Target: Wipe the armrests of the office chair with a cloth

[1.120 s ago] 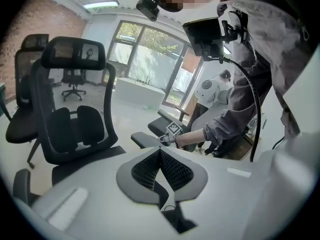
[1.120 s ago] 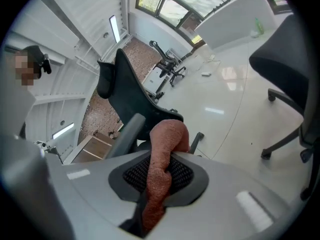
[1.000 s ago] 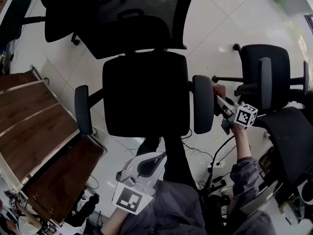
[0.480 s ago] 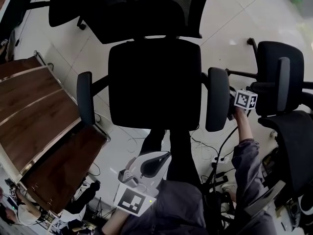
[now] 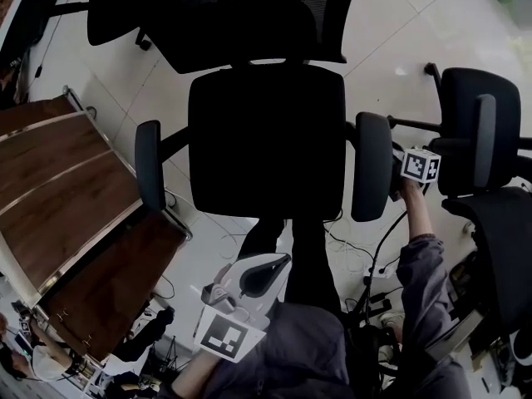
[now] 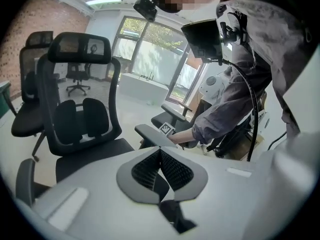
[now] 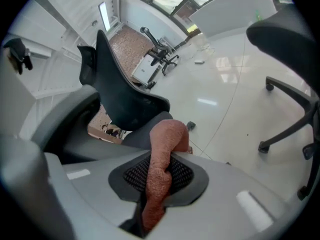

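Tiled floor point(image 5: 399, 23) | right hand-held gripper point(image 7: 158, 180) pinching cloth point(image 7: 167, 134) | left hand-held gripper point(image 6: 161, 174) pressed together

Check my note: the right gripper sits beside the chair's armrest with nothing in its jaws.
Not empty: the right gripper is shut on a pink cloth, as the right gripper view shows. It does sit beside the chair's armrest.

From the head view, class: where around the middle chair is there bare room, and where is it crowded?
Bare: the seat between left armrest and right armrest; the tiled floor between backrest and second chair. Crowded: cables below the right armrest, where the right gripper holds the cloth; the wooden table crowds the left armrest.
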Action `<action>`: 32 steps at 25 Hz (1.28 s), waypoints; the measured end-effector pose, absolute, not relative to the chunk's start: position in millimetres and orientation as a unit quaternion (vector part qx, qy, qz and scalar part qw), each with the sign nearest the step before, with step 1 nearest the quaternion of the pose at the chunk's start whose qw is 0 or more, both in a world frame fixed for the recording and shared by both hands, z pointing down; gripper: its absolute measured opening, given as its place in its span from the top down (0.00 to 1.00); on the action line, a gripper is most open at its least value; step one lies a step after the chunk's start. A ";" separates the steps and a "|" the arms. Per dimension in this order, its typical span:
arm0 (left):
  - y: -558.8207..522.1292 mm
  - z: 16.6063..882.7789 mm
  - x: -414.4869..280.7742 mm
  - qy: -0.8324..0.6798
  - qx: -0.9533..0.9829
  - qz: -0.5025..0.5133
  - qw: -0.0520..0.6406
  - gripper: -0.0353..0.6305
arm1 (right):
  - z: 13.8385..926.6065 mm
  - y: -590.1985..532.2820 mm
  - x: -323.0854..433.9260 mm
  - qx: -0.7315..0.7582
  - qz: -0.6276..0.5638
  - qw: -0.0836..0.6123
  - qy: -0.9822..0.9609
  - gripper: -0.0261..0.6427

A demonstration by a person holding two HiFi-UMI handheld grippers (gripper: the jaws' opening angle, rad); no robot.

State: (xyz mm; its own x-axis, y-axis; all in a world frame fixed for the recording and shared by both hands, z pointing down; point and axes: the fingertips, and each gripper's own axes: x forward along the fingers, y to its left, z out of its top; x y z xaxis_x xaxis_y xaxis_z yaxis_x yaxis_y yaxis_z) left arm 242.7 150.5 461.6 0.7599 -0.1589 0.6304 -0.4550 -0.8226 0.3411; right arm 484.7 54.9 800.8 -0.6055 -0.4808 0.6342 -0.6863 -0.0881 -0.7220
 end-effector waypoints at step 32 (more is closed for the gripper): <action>84.6 426.0 55.8 -0.139 0.938 0.241 0.205 0.92 | 623.7 61.6 334.8 0.699 0.437 0.045 -0.564 0.88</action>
